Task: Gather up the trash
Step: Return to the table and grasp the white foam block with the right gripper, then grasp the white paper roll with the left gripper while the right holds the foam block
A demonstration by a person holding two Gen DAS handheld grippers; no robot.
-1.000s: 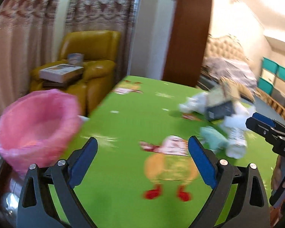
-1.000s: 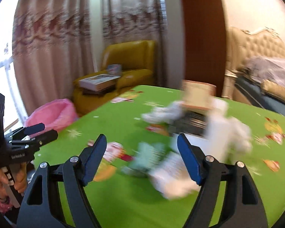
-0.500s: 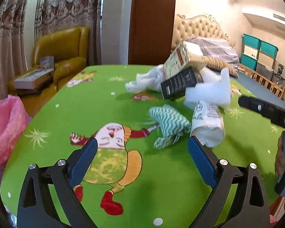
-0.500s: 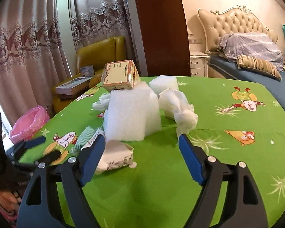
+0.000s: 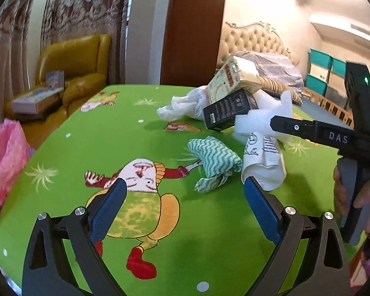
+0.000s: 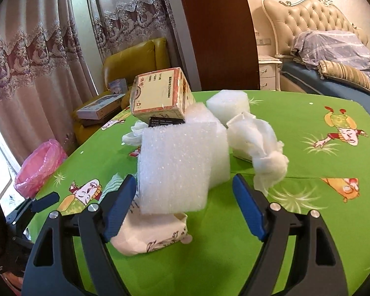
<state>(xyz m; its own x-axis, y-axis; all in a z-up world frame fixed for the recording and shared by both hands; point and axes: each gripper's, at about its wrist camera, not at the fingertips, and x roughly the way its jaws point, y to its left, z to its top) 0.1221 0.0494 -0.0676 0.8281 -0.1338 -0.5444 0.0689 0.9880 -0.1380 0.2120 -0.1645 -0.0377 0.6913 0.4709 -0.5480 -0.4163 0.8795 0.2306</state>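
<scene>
The right gripper (image 6: 185, 192) stands spread wide around nothing; a white foam block (image 6: 177, 165) sits just ahead between its fingers, atop a white printed bag (image 6: 150, 234); the left gripper (image 5: 182, 197) gapes too, a green-striped cloth (image 5: 213, 160) just beyond it; the pink bin bag (image 5: 2, 162) lies far to its left.

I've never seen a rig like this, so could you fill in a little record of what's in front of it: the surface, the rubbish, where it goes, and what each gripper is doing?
surface: table with green cartoon cloth
rubbish: white foam block, tan carton resting on a black box, green-and-white rag, printed paper bag, crumpled white tissue
bin: pink-lined bin, beside the table's edge
left gripper: open, empty, facing the rag
right gripper: open, empty, close to the foam block
</scene>
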